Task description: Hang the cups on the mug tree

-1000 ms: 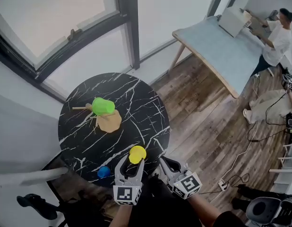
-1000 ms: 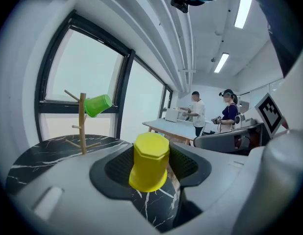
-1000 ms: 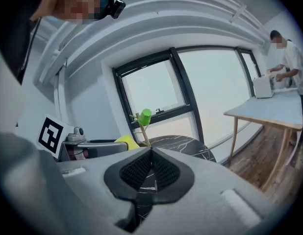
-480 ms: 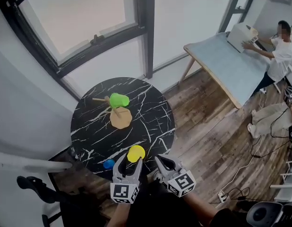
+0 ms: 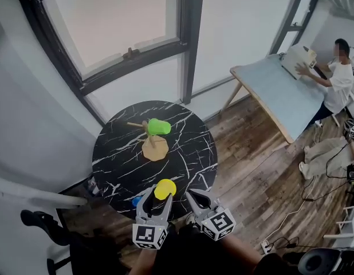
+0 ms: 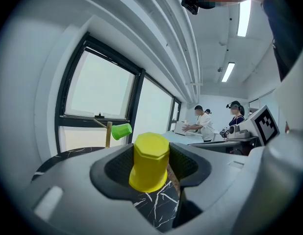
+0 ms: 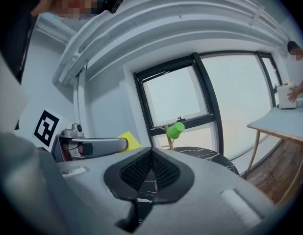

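Black marbled round counter sits mid-frame in the head view, with the mug tree at its centre carrying a green cup. At lower centre, the left hand-held gripper clamps a yellow cup. Just right of it, the right hand-held gripper is closed, empty.

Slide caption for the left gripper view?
Left gripper grips a yellow cup; green cup hangs on the mug tree behind.
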